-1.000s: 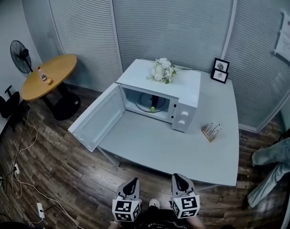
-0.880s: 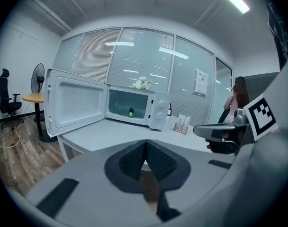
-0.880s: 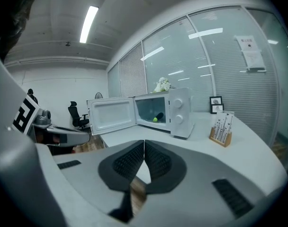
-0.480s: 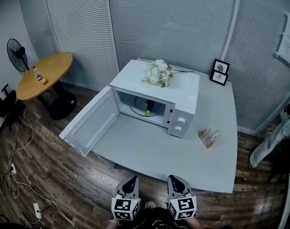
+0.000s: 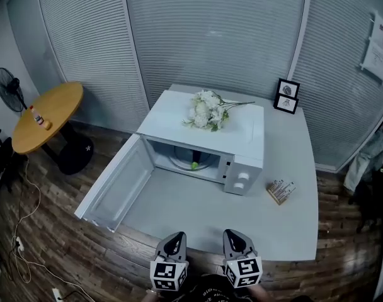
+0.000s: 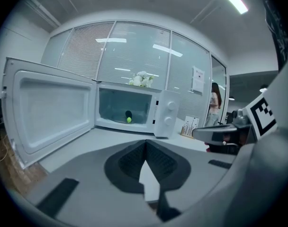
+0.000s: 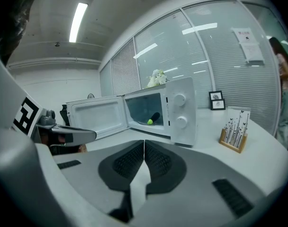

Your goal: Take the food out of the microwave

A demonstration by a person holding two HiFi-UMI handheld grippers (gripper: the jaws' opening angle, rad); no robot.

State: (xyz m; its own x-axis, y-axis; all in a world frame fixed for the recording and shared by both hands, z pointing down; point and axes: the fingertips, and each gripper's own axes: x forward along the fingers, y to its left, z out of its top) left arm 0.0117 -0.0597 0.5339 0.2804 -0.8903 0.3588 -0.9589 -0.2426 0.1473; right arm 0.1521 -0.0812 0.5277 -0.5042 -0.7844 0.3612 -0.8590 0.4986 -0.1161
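A white microwave stands on the grey table with its door swung wide open to the left. Inside on the turntable lies the food, a dark item with a green end, also visible in the left gripper view and the right gripper view. My left gripper and right gripper hover side by side over the table's near edge, well short of the microwave. In their own views the left gripper and the right gripper are shut, with nothing between the pads.
White flowers lie on top of the microwave. A framed picture stands at the back right and a wooden card holder to the right of the microwave. A round wooden table and a fan stand at the left.
I have come closer to the table: its near edge now lies just ahead of both grippers and the microwave looks nearer. Both grippers stay shut and side by side.
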